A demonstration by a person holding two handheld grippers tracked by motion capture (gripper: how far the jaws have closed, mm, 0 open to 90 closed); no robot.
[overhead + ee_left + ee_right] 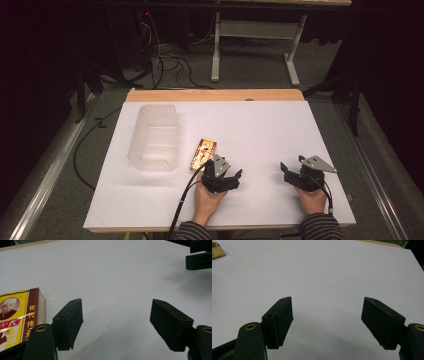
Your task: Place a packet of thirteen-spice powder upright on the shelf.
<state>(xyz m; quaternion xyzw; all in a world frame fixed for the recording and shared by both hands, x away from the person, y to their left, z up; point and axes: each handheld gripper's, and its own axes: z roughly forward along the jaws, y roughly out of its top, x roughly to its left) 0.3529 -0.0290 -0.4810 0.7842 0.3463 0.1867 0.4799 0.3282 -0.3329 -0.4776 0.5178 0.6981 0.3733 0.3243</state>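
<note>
Left tool [224, 172] jaws apart (nothing between), just beside yellow box [203, 153], right tool [295, 170] likewise apart

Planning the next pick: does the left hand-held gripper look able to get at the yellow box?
Probably yes: the left hand-held gripper is open beside the yellow box, nothing between them.

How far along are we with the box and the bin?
Nothing looks done: the box lies on the table beside the clear bin. The left gripper sits next to it, jaws open, empty. The right gripper is open. Grasping and placing remain.
</note>
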